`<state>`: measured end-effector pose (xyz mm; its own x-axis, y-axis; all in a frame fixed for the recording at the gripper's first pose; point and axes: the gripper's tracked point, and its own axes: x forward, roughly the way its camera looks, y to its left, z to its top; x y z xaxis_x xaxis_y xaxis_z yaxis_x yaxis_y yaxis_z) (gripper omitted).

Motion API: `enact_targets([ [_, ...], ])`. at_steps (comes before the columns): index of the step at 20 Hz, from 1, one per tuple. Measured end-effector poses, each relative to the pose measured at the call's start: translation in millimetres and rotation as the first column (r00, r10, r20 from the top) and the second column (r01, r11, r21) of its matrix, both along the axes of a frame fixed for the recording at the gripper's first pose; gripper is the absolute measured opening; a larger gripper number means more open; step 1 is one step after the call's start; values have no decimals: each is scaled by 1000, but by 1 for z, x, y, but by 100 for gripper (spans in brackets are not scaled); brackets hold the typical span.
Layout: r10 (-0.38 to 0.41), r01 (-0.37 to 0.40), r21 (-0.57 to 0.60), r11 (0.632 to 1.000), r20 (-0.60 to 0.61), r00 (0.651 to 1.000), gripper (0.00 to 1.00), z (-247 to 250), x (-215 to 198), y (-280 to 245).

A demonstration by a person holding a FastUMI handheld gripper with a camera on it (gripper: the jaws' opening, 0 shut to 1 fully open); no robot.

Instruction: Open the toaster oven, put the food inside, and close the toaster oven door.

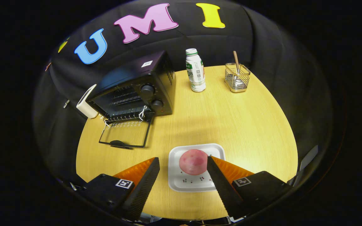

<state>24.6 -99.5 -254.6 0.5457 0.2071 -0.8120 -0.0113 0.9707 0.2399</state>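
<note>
Tongs (183, 162) released, spread around pink food (193, 161) on white tray (196, 185). Bare desk (231, 119) ahead; open toaster oven (134, 91) at ten o'clock, bottle (195, 70) at twelve.

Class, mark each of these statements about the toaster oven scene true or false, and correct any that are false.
1. The toaster oven door is open, lying flat on the table. True.
2. The pink round food is already on the rack inside the oven. False: it sits on the white tray, just ahead of the gripper.
3. The gripper's fingers are spread apart and grip nothing. True.
4. The bottle lies on its side. False: it stands upright beside the oven.
5. The wire holder with a stick in it stands beyond the tray, near the bottle. True.
</note>
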Motion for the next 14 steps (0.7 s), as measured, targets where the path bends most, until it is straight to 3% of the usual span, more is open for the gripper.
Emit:
enact_targets([
  [6,39,-44,-43,998,-117,992,100,-43,-1,-57],
  [14,137,-160,-87,983,-218,966,100,-90,-15,-72],
])
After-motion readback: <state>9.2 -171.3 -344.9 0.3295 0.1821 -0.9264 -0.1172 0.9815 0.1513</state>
